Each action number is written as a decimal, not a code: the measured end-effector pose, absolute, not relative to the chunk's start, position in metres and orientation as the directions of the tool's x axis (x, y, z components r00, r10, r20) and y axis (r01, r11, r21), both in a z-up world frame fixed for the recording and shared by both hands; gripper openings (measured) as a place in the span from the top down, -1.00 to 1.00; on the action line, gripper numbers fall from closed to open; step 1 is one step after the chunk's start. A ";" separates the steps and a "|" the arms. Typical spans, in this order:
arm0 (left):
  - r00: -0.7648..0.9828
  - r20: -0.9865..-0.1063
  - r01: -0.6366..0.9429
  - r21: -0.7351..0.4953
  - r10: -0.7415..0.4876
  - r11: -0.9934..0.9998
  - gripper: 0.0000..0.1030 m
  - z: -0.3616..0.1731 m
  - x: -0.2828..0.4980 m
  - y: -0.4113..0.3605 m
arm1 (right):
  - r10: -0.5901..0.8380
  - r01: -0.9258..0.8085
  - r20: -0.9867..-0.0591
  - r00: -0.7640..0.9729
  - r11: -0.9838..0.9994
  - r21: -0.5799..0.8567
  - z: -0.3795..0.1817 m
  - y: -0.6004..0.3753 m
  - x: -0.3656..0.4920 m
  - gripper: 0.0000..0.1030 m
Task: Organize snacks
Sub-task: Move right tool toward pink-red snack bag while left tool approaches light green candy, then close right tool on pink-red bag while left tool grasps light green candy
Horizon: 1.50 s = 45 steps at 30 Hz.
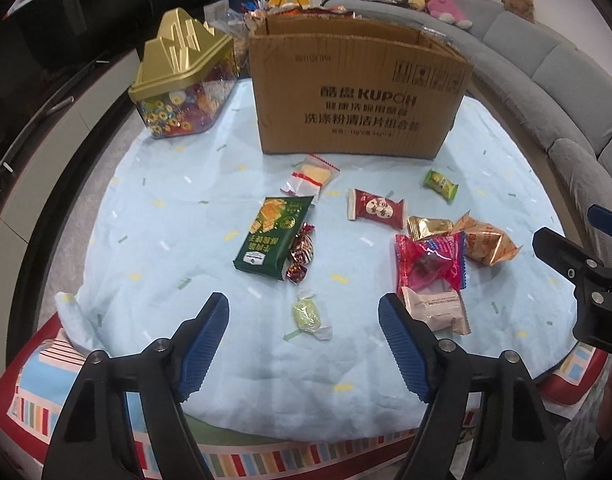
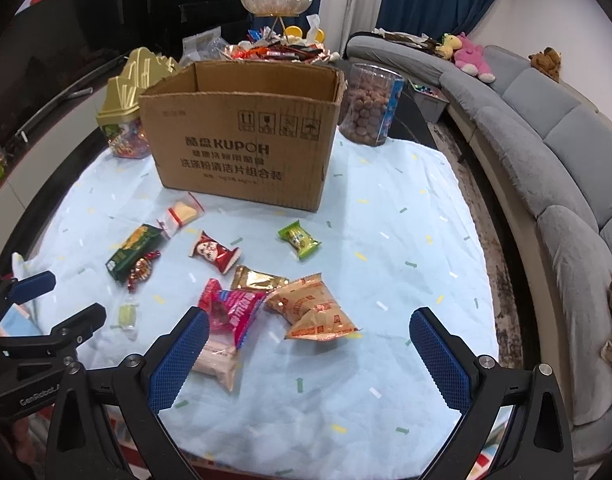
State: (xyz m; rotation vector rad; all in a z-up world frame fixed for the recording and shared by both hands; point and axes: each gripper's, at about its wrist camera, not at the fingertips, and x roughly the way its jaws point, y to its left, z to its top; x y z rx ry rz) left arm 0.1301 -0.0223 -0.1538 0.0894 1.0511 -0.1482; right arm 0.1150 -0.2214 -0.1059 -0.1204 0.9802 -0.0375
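Note:
Several wrapped snacks lie loose on a light blue cloth (image 1: 166,240). They include a dark green cracker pack (image 1: 268,236), a red pack (image 1: 376,210), a pink pack (image 1: 432,260), an orange pack (image 2: 314,312) and a pale green candy (image 1: 308,314). An open cardboard box (image 1: 354,100) stands behind them, also in the right wrist view (image 2: 242,136). My left gripper (image 1: 304,340) is open and empty, low over the pale green candy. My right gripper (image 2: 308,352) is open and empty, near the pink pack (image 2: 230,312) and the orange pack.
A gold-lidded candy jar (image 1: 178,76) stands left of the box. A clear jar of brown balls (image 2: 370,104) stands right of it. A tiered snack dish (image 2: 278,20) is behind. A grey sofa (image 2: 546,152) curves along the right.

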 end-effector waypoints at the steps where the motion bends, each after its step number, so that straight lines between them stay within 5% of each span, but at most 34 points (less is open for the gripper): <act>1: 0.482 -0.873 0.166 0.003 -0.079 0.986 -0.48 -0.157 0.132 -0.024 | -0.089 -0.022 -0.828 0.553 0.992 -0.121 -0.108 -0.223 0.116 -0.97; 9: 0.449 -0.890 0.170 0.000 -0.078 0.985 -0.41 -0.175 0.140 -0.028 | -0.057 -0.037 -0.859 0.508 0.995 -0.088 -0.127 -0.228 0.128 -0.72; 31: 0.371 -0.922 0.149 -0.054 -0.107 0.987 -0.15 -0.213 0.157 -0.027 | 0.116 -0.108 -0.917 0.383 0.991 0.080 -0.170 -0.200 0.152 -0.44; 45: 0.332 -0.933 0.119 -0.101 -0.136 0.988 0.36 -0.228 0.164 -0.019 | 0.160 -0.090 -0.935 0.317 0.986 0.139 -0.203 -0.189 0.176 -0.41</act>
